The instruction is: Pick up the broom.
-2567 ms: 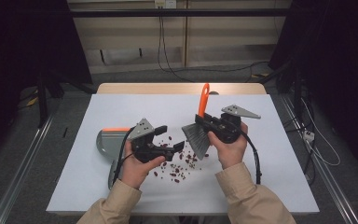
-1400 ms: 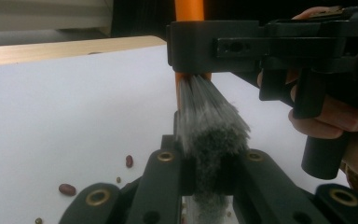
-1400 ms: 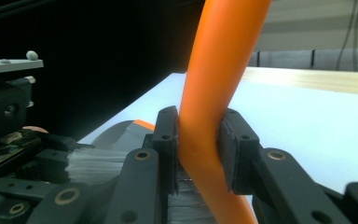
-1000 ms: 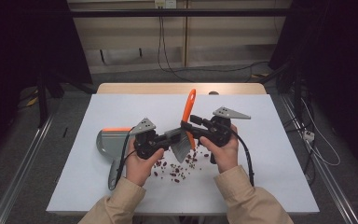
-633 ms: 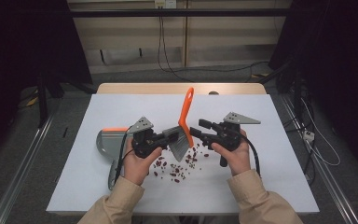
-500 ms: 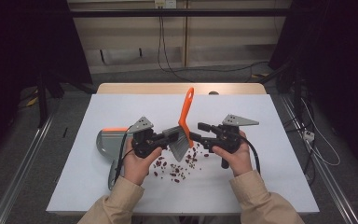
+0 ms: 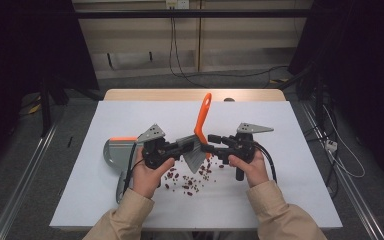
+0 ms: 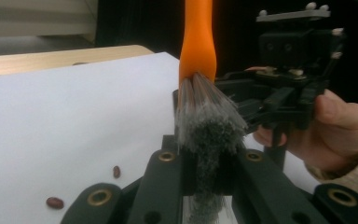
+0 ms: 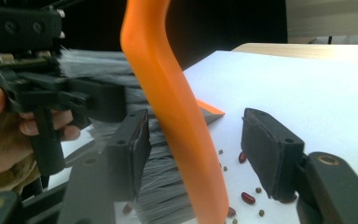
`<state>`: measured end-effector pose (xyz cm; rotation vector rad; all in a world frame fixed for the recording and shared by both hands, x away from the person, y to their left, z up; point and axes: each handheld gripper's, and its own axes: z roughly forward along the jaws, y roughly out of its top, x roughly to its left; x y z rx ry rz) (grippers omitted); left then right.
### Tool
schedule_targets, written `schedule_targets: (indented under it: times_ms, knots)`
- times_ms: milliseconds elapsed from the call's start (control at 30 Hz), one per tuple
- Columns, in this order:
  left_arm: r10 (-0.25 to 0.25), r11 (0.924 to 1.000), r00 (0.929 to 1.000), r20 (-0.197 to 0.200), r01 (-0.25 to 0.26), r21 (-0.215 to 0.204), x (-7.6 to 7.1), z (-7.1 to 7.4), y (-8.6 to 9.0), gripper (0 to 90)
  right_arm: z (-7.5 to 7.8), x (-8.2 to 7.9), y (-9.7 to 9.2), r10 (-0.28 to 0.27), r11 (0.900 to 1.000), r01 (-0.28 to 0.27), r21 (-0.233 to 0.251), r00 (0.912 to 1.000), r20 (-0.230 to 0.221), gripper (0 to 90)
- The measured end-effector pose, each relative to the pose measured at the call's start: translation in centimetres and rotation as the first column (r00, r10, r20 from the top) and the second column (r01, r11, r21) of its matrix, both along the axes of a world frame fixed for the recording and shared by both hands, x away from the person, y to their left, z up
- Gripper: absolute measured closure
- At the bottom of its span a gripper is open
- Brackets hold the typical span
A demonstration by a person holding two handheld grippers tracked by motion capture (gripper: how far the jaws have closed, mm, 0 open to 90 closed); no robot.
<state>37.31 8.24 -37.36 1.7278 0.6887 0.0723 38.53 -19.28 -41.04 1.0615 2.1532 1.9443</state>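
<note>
— Left gripper (image 7: 177,148), at centre left of the high view, is pinched tight on the grey bristles of the brush (image 7: 196,150); the left gripper view shows the tuft squeezed between its jaws. The right gripper (image 7: 211,142) is spread around the orange handle (image 9: 177,121), jaws on either side of it, a clear gap on one side.

— So what can slip?

— Bristles give, so I judge the brush could tilt or slide out before the right gripper clamps. If those jaws close off-centre on the curved handle, it may twist and flick the beans (image 7: 187,182) lying just below the brush, at lower centre.

— And the dustpan (image 7: 114,152)?

— Left of the hands on the white table (image 7: 290,195), apart from the beans.

— Changes from earlier?

— The right gripper held the handle then; now its jaws have just been closing again with the handle between them, not gripped. The handle stands more upright, and the right hand sits farther right.
</note>
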Motion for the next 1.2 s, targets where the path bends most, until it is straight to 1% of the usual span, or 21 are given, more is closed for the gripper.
schedule_targets:
  times_ms: [33, 133, 200, 267, 333, 400, 500, 600, 700, 767, 833, 900, 967, 1033, 1100, 1167, 1200]
  knots:
    - [-0.001, 1.0, 1.0, 0.003, 0.001, -0.003, 0.0, 0.1, 0.0, 84.7, 0.0, 0.0, 0.0, 0.011, 0.9999, -0.011, 0.01, 0.9999, -0.007, 44.4]
    - [-0.018, 0.9998, 0.9998, -0.002, 0.018, -0.012, 0.0, 0.1, 0.0, 84.7, 0.0, -0.1, 0.1, 0.036, 0.9991, -0.036, 0.023, 0.9993, -0.007, 45.6]
    - [-0.031, 0.9993, 0.9995, -0.005, 0.031, -0.023, 0.0, 0.1, 0.0, 84.7, 0.1, -0.1, 0.2, 0.062, 0.9978, -0.062, 0.023, 0.998, -0.005, 46.9]
    - [-0.039, 0.9989, 0.9992, -0.002, 0.039, -0.027, -0.1, 0.0, -0.1, 84.7, 0.1, -0.2, 0.2, 0.075, 0.997, -0.074, 0.021, 0.9972, 0.0, 47.7]
    - [-0.049, 0.9981, 0.9987, -0.01, 0.049, -0.039, 0.0, 0.0, -0.2, 84.7, 0.1, -0.2, 0.2, 0.09, 0.9957, -0.09, 0.019, 0.9959, 0.008, 47.3]
    - [-0.056, 0.9973, 0.9983, -0.014, 0.055, -0.049, 0.0, 0.0, -0.3, 84.7, 0.1, -0.2, 0.2, 0.094, 0.9954, -0.094, 0.018, 0.9955, 0.003, 46.8]
    - [-0.066, 0.9965, 0.9977, -0.017, 0.065, -0.052, 0.0, 0.0, -0.2, 84.7, 0.1, -0.3, 0.2, 0.103, 0.9946, -0.103, 0.013, 0.9946, 0.005, 46.9]
    - [-0.073, 0.9966, 0.9973, -0.006, 0.072, -0.041, 0.0, 0.1, -0.2, 84.7, 0.0, -0.2, 0.2, 0.112, 0.9935, -0.112, 0.022, 0.9937, 0.005, 47.5]
    - [-0.08, 0.9956, 0.9968, -0.005, 0.079, -0.051, -0.1, 0.1, -0.2, 84.7, 0.1, -0.2, 0.2, 0.123, 0.9922, -0.123, 0.019, 0.9923, 0.015, 48.6]
    - [-0.08, 0.9951, 0.9968, -0.007, 0.08, -0.058, -0.1, 0.2, -0.2, 84.7, 0.1, -0.3, 0.2, 0.131, 0.9912, -0.131, 0.019, 0.9912, 0.021, 50.3]
    - [-0.081, 0.995, 0.9967, -0.005, 0.081, -0.058, -0.1, 0.2, -0.2, 84.8, 0.1, -0.3, 0.1, 0.132, 0.9911, -0.133, 0.01, 0.9907, 0.033, 52.1]
    - [-0.083, 0.9951, 0.9966, -0.005, 0.082, -0.055, 0.0, 0.2, -0.1, 84.8, 0.2, -0.4, 0.0, 0.141, 0.99, -0.141, 0.005, 0.9895, 0.033, 54.8]
    - [-0.073, 0.9954, 0.9973, -0.008, 0.072, -0.063, 0.0, 0.3, 0.0, 84.8, 0.2, -0.4, -0.1, 0.151, 0.9886, -0.151, -0.002, 0.9881, 0.032, 60.0]
    - [-0.065, 0.9957, 0.9979, -0.009, 0.064, -0.067, 0.1, 0.2, 0.1, 84.7, 0.4, -0.6, -0.2, 0.162, 0.9866, -0.161, -0.027, 0.9861, 0.037, 64.8]
    - [-0.051, 0.9962, 0.9986, -0.014, 0.05, -0.072, 0.2, 0.2, 0.3, 83.2, 0.6, -0.8, -0.2, 0.166, 0.9857, -0.164, -0.037, 0.9853, 0.041, 68.1]
    - [-0.045, 0.9963, 0.9989, -0.013, 0.044, -0.074, 0.3, 0.1, 0.3, 80.5, 0.8, -1.0, -0.3, 0.162, 0.9864, -0.161, -0.03, 0.9862, 0.032, 69.1]
    - [-0.038, 0.997, 0.9992, -0.01, 0.037, -0.067, 0.3, 0.1, 0.3, 79.2, 1.0, -1.0, -0.4, 0.158, 0.9869, -0.157, -0.037, 0.9868, 0.034, 69.1]
